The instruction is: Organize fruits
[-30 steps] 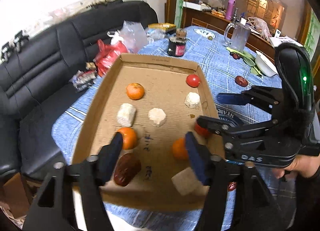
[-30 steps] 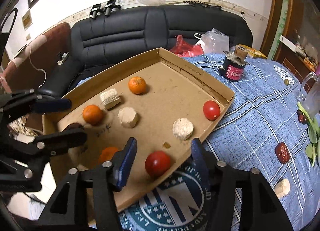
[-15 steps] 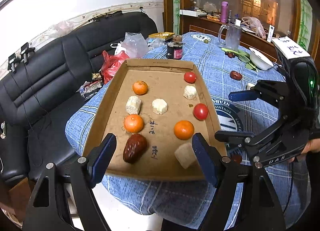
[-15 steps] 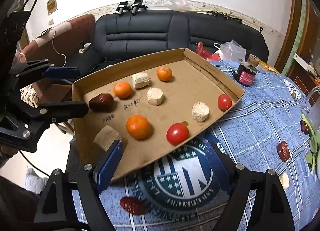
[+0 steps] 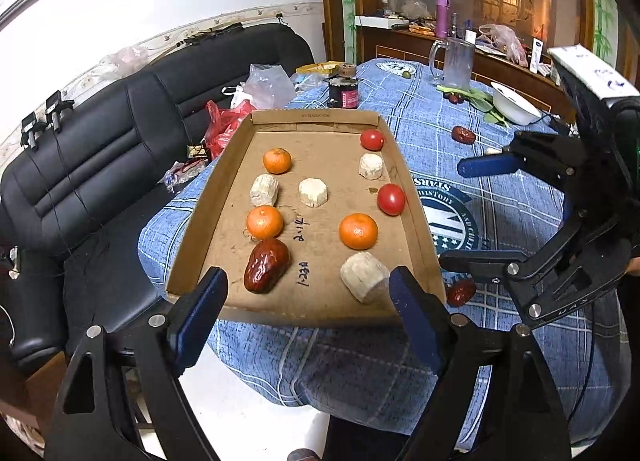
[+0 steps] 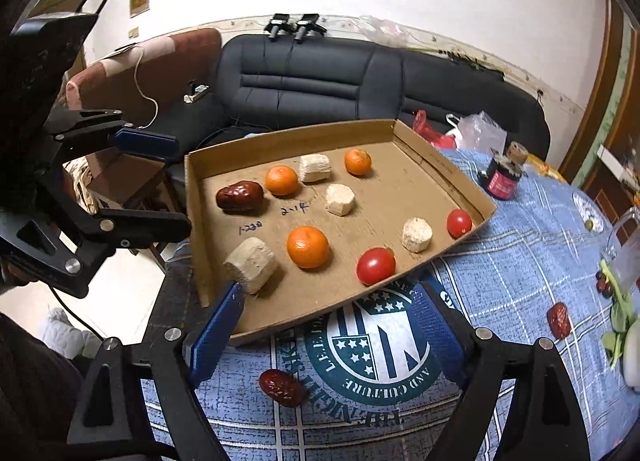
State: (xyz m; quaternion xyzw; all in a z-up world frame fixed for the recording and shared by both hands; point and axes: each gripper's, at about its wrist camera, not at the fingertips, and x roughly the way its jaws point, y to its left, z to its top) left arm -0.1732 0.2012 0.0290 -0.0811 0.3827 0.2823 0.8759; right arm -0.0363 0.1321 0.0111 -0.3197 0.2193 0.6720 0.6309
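Cardboard tray (image 5: 408,197) ahead of my grippers, oranges (image 5: 358,231), tomatoes (image 5: 391,199), pale chunks (image 5: 364,277), one date (image 5: 266,265) inside, my left gripper (image 5: 308,293) wide apart, empty, right gripper (image 6: 326,317) likewise.

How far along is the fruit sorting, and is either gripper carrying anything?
Done: the cardboard tray holds three oranges, two tomatoes, one red date and four pale chunks.

In hand: nothing. The left gripper and right gripper are both open and empty, clear of the tray.

Left: a date on the tablecloth near the tray's edge and another date farther right.
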